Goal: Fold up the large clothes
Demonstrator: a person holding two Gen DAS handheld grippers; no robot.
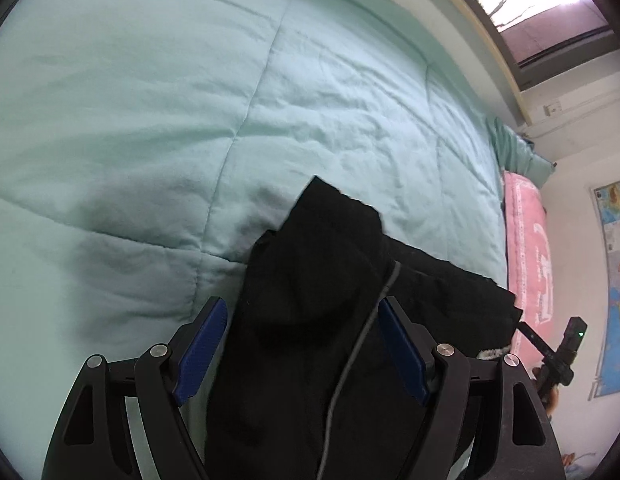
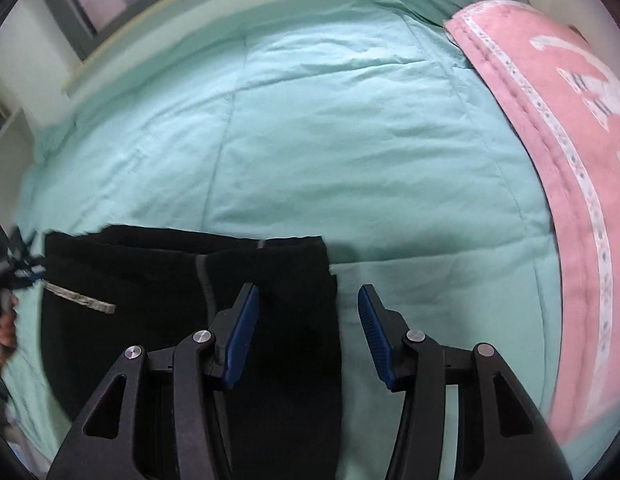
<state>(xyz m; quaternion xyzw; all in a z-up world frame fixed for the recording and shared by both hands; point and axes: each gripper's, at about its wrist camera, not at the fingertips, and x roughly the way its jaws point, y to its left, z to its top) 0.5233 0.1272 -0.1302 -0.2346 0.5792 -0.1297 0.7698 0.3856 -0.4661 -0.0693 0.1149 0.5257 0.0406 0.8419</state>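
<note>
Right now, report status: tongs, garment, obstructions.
Left tongs open, over black fabric garment. Right tongs open, at its edge. Garment on mint quilted bedspread. Pink towel alongside.

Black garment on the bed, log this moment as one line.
black garment: partly folded, on green quilt | left tool: open, over it | right tool: open, at its edge | pink blanket: alongside

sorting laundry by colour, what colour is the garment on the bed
Black garment, clearest in the right wrist view.
</note>
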